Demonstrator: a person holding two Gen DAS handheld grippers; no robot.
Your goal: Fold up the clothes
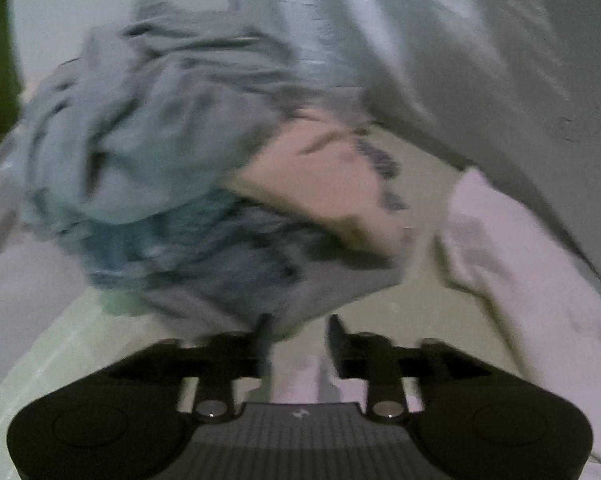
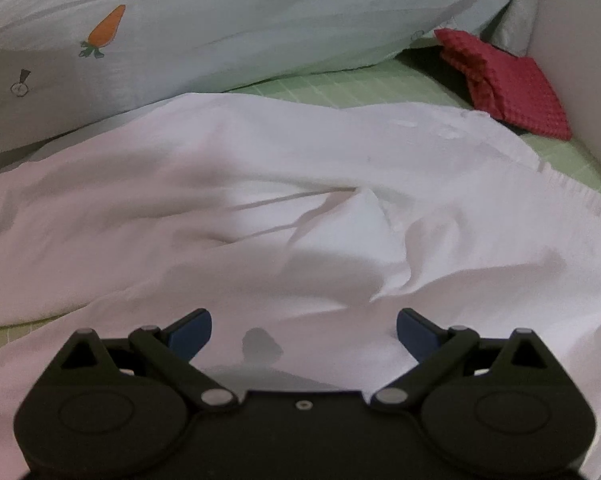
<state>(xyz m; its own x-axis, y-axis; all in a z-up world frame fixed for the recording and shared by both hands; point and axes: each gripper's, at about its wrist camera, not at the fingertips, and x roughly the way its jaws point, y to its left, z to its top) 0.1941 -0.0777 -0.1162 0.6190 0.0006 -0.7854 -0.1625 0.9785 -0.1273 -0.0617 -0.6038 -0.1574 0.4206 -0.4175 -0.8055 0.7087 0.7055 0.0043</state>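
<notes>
Two grippers over a bed. The right gripper, jaws wide apart and empty, hovers over one rumpled white garment spread on the green sheet. The left gripper, jaws partly apart and gripping nothing, faces one blurred blue clothes heap. Best to pinch a hem corner and pull it flat before folding. One folded red cloth lies beyond.

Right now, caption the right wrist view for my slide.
Open right hand-held gripper hovers over a rumpled white garment beside a carrot-print pillow.
</notes>
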